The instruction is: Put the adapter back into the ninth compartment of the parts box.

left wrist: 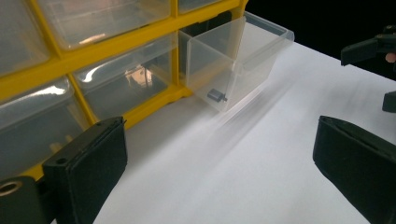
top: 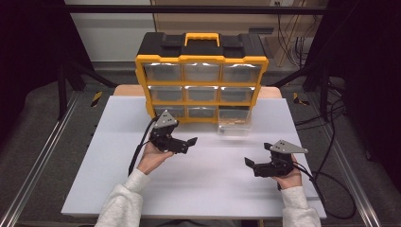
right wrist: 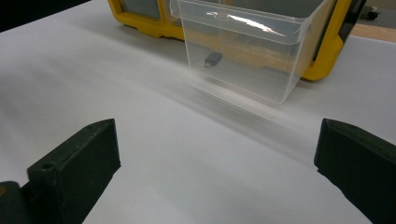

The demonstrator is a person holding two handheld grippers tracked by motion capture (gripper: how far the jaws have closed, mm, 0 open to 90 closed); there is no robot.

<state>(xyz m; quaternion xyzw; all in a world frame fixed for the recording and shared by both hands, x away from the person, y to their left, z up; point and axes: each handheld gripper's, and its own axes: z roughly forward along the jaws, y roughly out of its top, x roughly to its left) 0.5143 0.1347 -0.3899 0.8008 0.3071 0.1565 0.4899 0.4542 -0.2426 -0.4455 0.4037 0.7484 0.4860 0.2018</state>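
With the clear drawer [top: 233, 125] sitting pulled out of the organizer's [top: 202, 61] bottom-right slot and holding what looks like a small metal part [right wrist: 213, 59], both grippers — left gripper [top: 188, 142], right gripper [top: 249, 162] — are hovering wide-jawed and empty, so closing or emptying is seemingly remaining.

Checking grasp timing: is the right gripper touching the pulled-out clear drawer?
Apart. In the right gripper view, bare white table lies between the open right gripper and the drawer.

White table [top: 118, 156], black frame bar [top: 189, 8], floor cables [top: 338, 189]
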